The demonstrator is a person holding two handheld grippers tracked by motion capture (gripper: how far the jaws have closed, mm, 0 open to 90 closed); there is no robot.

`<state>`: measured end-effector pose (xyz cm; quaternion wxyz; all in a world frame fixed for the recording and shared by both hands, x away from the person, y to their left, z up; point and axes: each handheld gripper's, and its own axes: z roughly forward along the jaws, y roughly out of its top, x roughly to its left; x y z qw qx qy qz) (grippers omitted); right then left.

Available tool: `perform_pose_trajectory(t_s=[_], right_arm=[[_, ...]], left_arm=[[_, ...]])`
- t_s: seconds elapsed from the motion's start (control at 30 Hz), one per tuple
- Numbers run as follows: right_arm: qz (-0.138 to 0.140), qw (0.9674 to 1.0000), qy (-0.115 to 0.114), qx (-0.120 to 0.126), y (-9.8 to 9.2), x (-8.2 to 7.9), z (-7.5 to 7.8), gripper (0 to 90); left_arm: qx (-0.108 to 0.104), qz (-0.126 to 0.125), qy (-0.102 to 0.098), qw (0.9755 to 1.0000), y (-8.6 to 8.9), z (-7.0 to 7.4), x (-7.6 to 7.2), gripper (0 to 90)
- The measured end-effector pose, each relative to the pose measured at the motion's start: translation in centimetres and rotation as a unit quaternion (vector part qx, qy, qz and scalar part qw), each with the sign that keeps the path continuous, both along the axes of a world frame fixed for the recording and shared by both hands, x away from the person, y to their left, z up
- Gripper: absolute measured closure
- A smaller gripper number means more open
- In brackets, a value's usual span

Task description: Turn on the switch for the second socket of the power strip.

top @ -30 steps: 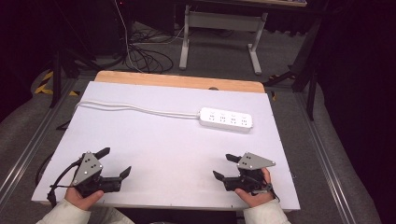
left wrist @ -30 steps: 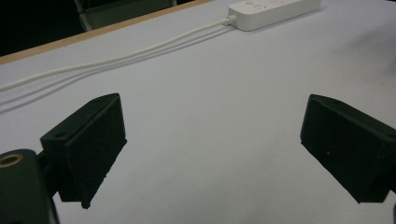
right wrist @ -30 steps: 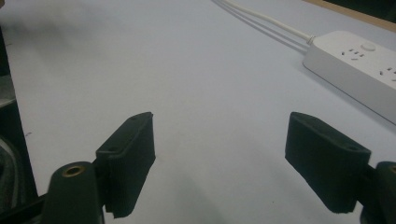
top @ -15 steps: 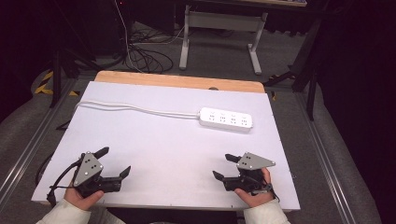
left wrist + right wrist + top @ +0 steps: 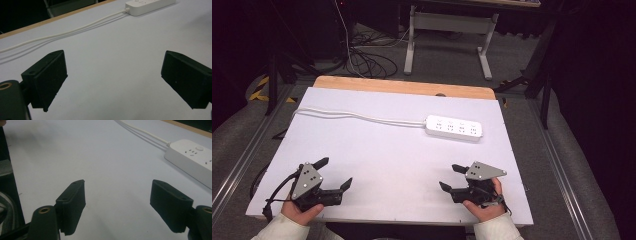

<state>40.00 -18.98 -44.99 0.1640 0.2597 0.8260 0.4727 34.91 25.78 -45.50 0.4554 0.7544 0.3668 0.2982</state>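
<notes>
Nothing changed over the last second: left gripper [image 5: 333, 174] and right gripper [image 5: 451, 177] parked as before at the near edge of the white worktop [image 5: 387, 150], jaws wide, nothing held, so no step begun. Farther off, untouched power strip [image 5: 454, 128], well apart from both. Cord [image 5: 62, 32] entering its end plain from the left gripper view; socket holes and button clearer from the right.

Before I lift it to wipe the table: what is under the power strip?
The power strip lies flat on the white table, cord trailing left. Its underside is covered.

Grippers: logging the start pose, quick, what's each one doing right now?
Left gripper: open, holding nothing, low over the table.
Right gripper: open, holding nothing, short of the power strip.
</notes>
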Motion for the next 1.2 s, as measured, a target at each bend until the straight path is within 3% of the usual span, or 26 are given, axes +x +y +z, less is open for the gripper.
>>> perform_pose_trajectory(t_s=[0.3, 1.2], right_arm=[[0.001, 1.0000, 0.002, 0.000, -0.1, 0.5, 1.6, 30.3], [-0.005, 0.9998, -0.008, -0.016, 0.9, 4.0, 6.5, 36.2]], left_arm=[[0.003, 0.003, 0.000, 1.0000, -0.1, 0.0, 0.0, 7.0], [0.006, 0.005, -0.003, 1.0000, 0.0, 0.0, 0.0, 7.0]])
